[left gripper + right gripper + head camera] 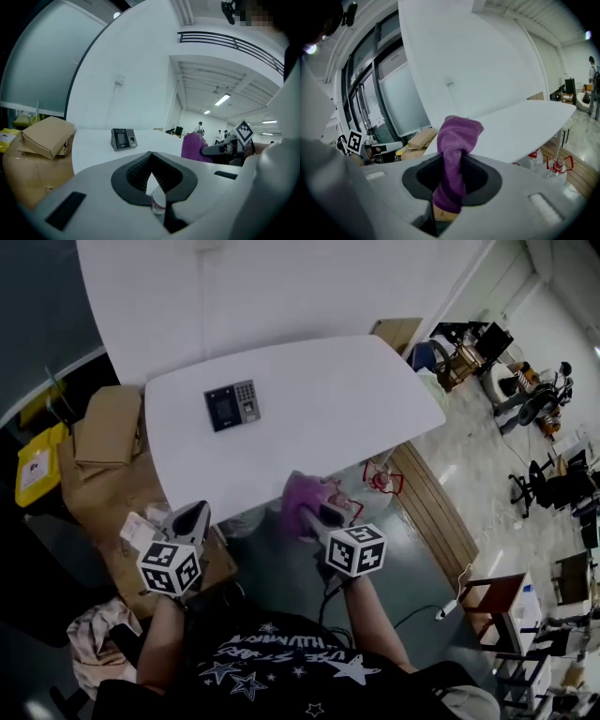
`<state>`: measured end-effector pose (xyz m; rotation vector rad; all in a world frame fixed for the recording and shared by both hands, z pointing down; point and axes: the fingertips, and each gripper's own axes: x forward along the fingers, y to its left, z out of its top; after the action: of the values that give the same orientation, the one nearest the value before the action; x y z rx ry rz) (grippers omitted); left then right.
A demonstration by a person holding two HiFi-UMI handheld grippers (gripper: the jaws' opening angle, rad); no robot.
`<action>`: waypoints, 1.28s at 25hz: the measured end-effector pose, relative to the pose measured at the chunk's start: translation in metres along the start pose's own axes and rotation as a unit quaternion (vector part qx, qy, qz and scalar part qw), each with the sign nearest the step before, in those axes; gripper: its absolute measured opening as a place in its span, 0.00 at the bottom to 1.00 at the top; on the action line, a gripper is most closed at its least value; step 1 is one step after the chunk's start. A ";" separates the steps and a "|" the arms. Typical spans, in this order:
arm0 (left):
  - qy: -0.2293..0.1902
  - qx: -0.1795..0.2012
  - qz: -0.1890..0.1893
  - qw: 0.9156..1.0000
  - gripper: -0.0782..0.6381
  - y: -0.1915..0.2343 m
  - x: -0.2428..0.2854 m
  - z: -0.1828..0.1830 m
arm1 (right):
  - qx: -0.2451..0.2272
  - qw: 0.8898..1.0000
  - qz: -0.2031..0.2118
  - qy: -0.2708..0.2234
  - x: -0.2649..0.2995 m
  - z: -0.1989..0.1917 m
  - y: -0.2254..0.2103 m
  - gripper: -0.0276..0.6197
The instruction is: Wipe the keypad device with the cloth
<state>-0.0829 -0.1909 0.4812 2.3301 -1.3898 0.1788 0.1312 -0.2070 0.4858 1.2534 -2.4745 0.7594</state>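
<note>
The keypad device [232,405] is a small dark unit with a screen and number keys, lying on the white table [328,418] towards its left side. In the left gripper view the keypad device [123,138] stands ahead on the table [93,147]. My right gripper [309,510] is shut on a purple cloth [304,493], just off the table's near edge. The cloth [457,150] sticks up from between the jaws of my right gripper [450,180]. My left gripper [192,517] hangs below the near left corner, shut and holding nothing [151,168].
Cardboard boxes [108,427] and a yellow bin [37,465] stand left of the table. A red wire frame with bottles [380,477] sits on the floor under the near right edge. Chairs and people [539,390] fill the far right.
</note>
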 end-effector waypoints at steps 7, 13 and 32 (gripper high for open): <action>-0.010 -0.013 0.000 1.000 0.12 0.049 0.001 0.013 | 0.006 1.000 -0.020 0.001 0.041 0.020 0.003 0.19; -0.015 -0.018 0.007 1.000 0.12 0.084 -0.004 0.018 | 0.004 1.000 -0.030 -0.003 0.067 0.036 0.009 0.19; -0.028 -0.038 0.097 0.994 0.12 0.155 0.040 0.052 | -0.051 0.995 0.077 0.042 0.209 0.099 0.011 0.19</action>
<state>-0.2028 -0.3087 0.4918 2.1524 -1.6232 0.1154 -0.0012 -0.3968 0.4953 0.9836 -2.5278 0.6980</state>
